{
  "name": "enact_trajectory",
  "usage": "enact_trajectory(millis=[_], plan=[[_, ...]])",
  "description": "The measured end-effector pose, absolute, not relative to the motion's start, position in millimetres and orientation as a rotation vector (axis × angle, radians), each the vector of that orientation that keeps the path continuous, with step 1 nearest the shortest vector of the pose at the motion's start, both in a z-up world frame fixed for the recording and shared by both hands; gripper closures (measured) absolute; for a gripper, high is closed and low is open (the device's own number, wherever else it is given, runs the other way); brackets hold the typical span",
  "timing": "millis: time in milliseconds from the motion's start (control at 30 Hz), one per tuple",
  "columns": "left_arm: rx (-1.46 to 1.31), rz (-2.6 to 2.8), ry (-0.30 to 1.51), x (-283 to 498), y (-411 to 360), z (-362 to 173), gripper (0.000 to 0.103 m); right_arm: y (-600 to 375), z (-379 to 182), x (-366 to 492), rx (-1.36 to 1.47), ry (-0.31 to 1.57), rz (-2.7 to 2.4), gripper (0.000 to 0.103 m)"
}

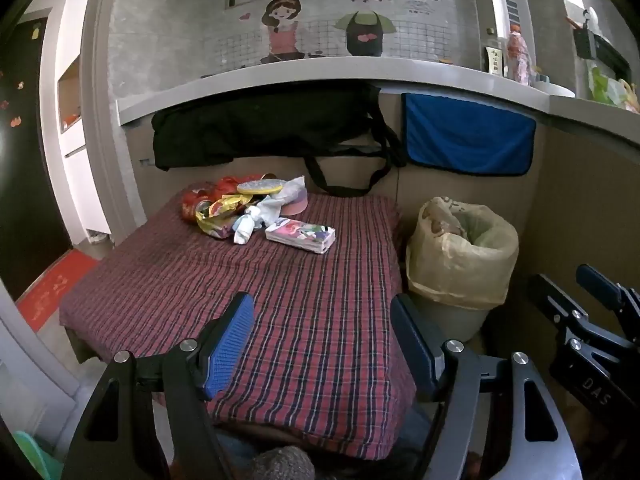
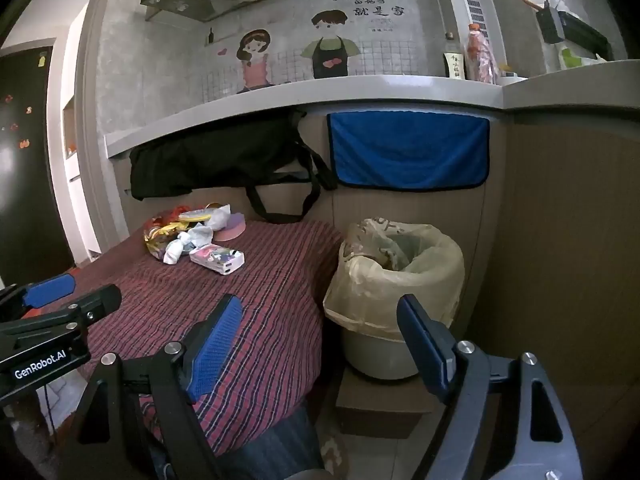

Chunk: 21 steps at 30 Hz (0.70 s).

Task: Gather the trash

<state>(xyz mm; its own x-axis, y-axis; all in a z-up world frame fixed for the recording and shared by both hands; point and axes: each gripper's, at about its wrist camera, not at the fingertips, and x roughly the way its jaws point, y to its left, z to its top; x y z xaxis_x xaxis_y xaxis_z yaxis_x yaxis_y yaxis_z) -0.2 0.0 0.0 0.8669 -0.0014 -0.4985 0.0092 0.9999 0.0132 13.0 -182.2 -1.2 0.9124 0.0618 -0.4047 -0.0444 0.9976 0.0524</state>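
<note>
Spreading wide with nothing between its blue pads, the left gripper (image 1: pixel 322 344) fills the lower frame over a red plaid cloth-covered table (image 1: pixel 280 300); the right gripper (image 2: pixel 316 344) gapes equally empty. Right of the table stands a grey bin lined with a pale plastic bag (image 2: pixel 394 280). Farther, upper left on the cloth, lies a heap of crumpled colourful wrappers (image 1: pixel 240 208) beside a flat printed tissue packet (image 1: pixel 300 235).
</note>
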Motion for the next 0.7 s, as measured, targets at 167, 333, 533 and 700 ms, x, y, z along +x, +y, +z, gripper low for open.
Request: enact_trajectory(millis=[167, 333, 533, 700], plan=[[0.014, -0.010, 0.524, -1.3, 0.9, 1.1, 0.032, -182.4, -2.0, 12.7, 0.043, 0.419, 0.054, 0.025], [0.021, -0.005, 0.523, -1.8, 0.2, 1.5, 0.032, -181.6, -1.9, 11.8, 0.041, 0.421, 0.054, 0.025], [0.022, -0.003, 0.525, -0.8, 0.0, 0.5, 0.032, -182.8, -1.9, 12.0, 0.044, 0.421, 0.052, 0.025], [0.022, -0.003, 0.527, -1.0, 0.3, 0.7, 0.032, -183.3, -1.6, 11.3, 0.046, 0.421, 0.053, 0.025]])
